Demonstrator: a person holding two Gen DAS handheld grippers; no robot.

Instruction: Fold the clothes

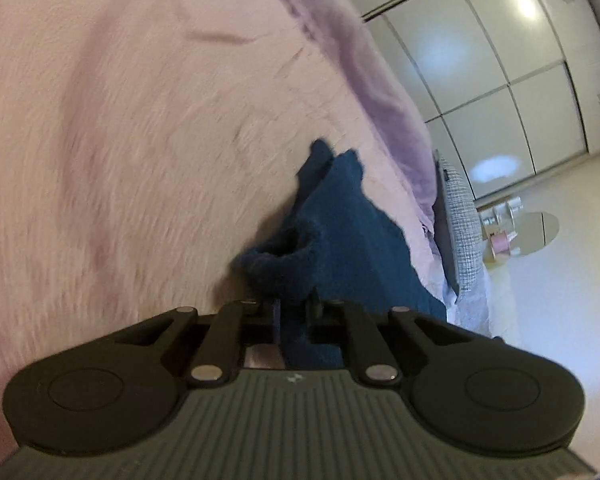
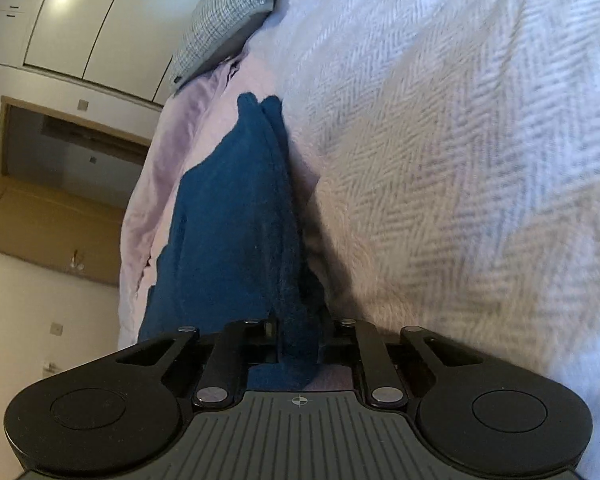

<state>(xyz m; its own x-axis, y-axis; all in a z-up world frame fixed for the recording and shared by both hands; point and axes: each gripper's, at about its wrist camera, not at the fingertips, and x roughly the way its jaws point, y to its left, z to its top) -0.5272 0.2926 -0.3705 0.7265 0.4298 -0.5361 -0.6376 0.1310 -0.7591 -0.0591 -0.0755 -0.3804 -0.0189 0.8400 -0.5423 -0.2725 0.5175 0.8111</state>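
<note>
A: Where does the dark teal fleecy garment (image 1: 340, 232) lie?

B: It lies on a pale pink fuzzy blanket (image 1: 120, 140), which is spread over a bed with a white herringbone-weave cover (image 2: 440, 140). In the right wrist view the same garment (image 2: 236, 208) runs as a long folded strip away from the camera, its left part on the pink blanket (image 2: 172, 140) and its right edge meeting the white cover.

A: And the left gripper (image 1: 294, 312)?

B: Its 2 black fingers are drawn close together, pinching a bunched fold of the teal garment between them.

A: The right gripper (image 2: 298, 334)?

B: The same: its jaws are pressed in on a thick doubled edge of the teal garment, and the cloth fills the narrow gap between them.

A: What else shows?

B: A grey-and-white checked pillow (image 2: 228, 12) sits at the far end of the bed, beyond the garment's tip. Glossy white wardrobe doors (image 1: 500, 60) stand behind. A wooden-framed doorway (image 2: 68, 176) shows beside the bed in the right view. Small pink and white items (image 1: 504, 228) sit on the pale floor, too small to name.
</note>
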